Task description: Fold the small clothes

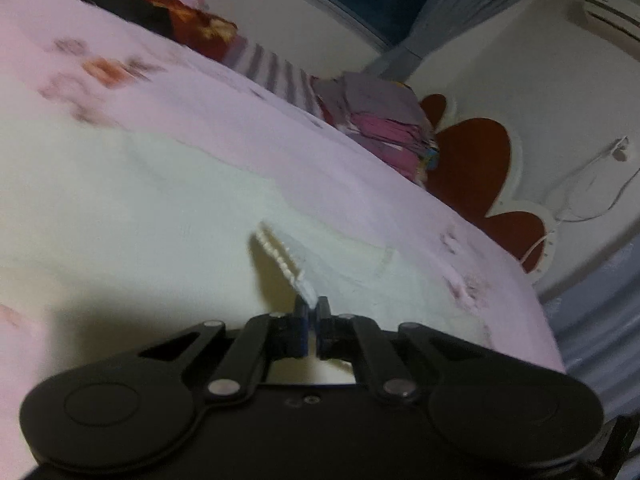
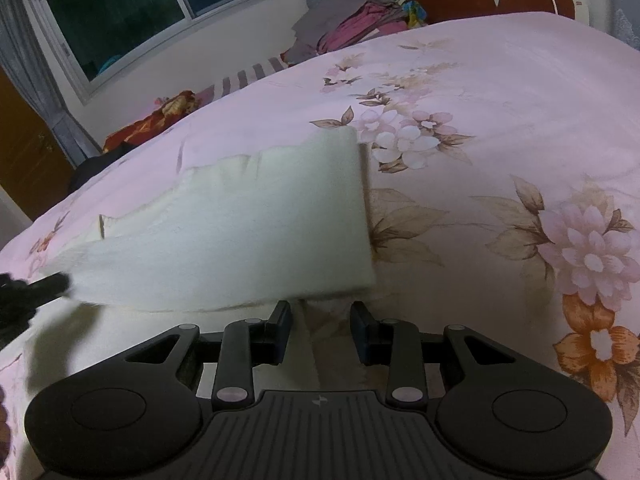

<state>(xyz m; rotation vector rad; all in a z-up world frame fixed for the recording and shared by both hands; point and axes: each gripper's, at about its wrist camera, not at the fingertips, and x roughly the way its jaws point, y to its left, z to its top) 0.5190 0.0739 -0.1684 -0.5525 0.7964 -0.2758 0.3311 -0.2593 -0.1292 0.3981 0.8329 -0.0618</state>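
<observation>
A small cream-white garment [image 2: 248, 224] lies partly folded on the pink floral bedsheet [image 2: 500, 92]. My left gripper [image 1: 311, 312] is shut on the garment's ribbed edge [image 1: 280, 252] and lifts it off the bed; the rest of the garment [image 1: 120, 200] spreads out below. The left gripper also shows in the right wrist view [image 2: 36, 292] at the garment's left end. My right gripper [image 2: 320, 320] is open and empty, just short of the garment's near right corner.
A stack of folded clothes [image 2: 360, 24] sits at the far edge of the bed, also in the left wrist view [image 1: 384, 120]. A red patterned cloth [image 2: 160, 116] and a dark item [image 1: 120, 4] lie beside striped fabric. A red headboard [image 1: 476, 160], window [image 2: 120, 12].
</observation>
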